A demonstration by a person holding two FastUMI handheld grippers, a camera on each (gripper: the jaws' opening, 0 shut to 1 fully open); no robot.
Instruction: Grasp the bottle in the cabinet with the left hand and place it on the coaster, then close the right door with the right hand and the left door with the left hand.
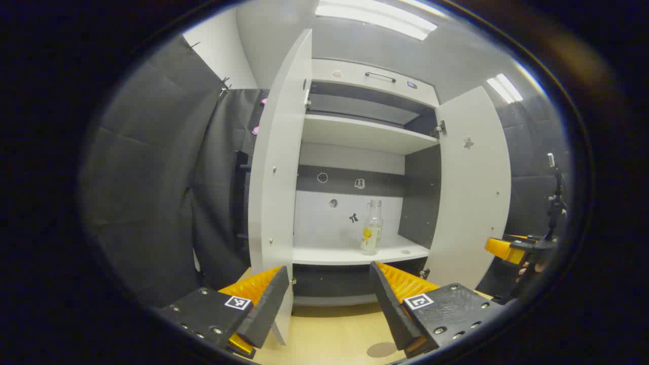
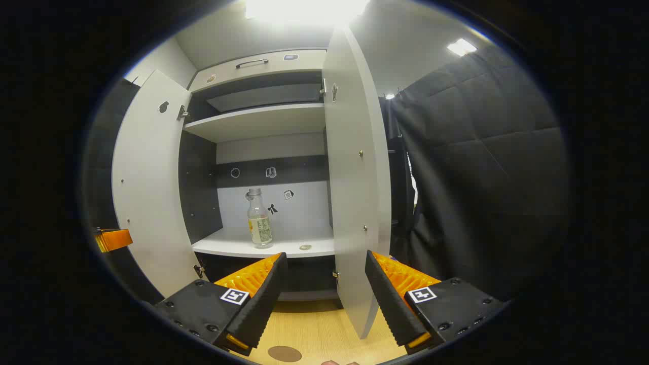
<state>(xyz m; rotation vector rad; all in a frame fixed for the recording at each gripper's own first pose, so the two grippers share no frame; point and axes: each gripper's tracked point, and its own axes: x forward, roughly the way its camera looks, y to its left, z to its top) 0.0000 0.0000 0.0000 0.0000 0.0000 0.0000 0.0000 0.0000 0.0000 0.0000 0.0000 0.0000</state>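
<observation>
Left gripper view: cabinet (image 1: 365,137) stood with both doors swung wide. Bottle (image 1: 371,227) stood upright on the lower shelf (image 1: 324,255), toward its right front part, well back from the left gripper (image 1: 329,299). That gripper's fingers were spread apart, nothing between them, hovering over the tabletop (image 1: 329,334) in front of the cabinet. Coaster (image 1: 382,349) lay flat on the tabletop near its front edge, just beside the right-hand finger (image 1: 393,304). Left door (image 1: 276,167) stood edge-on just above the left-hand finger. Right door (image 1: 471,187) hung open; the other gripper (image 1: 507,249), held by a hand, showed past its outer edge.

Right gripper view: right gripper (image 2: 324,299) was also spread, holding nothing, over the tabletop (image 2: 319,329). Bottle (image 2: 259,225) stood on the shelf (image 2: 274,247), left of middle. Coaster (image 2: 284,353) sat at the tabletop's near edge, below the left-hand finger.
</observation>
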